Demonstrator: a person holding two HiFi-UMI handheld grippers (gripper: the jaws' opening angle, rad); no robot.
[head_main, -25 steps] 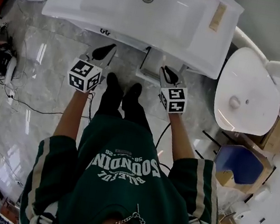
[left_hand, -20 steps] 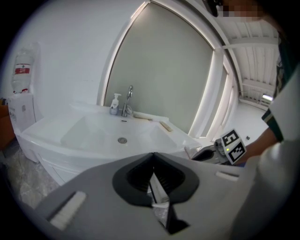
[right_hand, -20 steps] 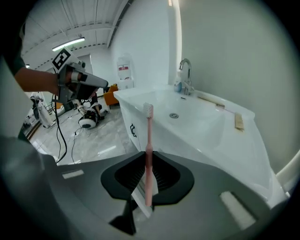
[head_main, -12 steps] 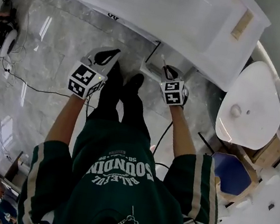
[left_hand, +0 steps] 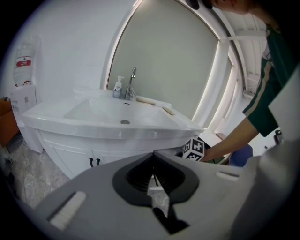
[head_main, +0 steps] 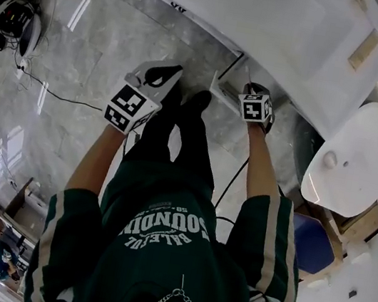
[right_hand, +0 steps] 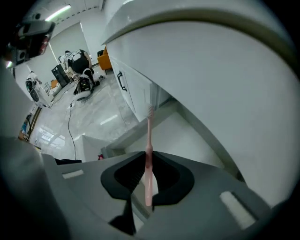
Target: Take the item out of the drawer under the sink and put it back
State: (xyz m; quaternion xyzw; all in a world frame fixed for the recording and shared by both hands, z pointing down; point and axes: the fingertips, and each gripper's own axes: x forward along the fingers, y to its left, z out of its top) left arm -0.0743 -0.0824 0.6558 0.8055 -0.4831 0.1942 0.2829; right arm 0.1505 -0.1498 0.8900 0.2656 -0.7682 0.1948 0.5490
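My right gripper [head_main: 252, 90] points steeply down at the open white drawer [head_main: 222, 86] under the sink [head_main: 283, 26]. It is shut on a pink toothbrush [right_hand: 149, 136], which stands bristles-forward between the jaws [right_hand: 148, 187] over the drawer's pale inside [right_hand: 183, 136]. My left gripper [head_main: 175, 70] hangs left of the drawer, in front of the person's black shoes; its jaws [left_hand: 153, 157] are closed with nothing in them. In the left gripper view the sink [left_hand: 93, 115] lies ahead, and the right gripper's marker cube [left_hand: 195, 148] shows beneath its right end.
Cabinet doors with black handles [left_hand: 93, 161] sit left of the drawer. A faucet [left_hand: 132, 82] and soap bottle [left_hand: 117, 87] stand behind the basin. A white toilet [head_main: 341, 170] and blue bin [head_main: 310, 244] are at the right. Cables and equipment [head_main: 14, 14] lie on the marble floor at left.
Both grippers have sunk toward the floor, the right one much further, tipping down to the open drawer with the toothbrush still held. The head view has leaned in over the cabinet.
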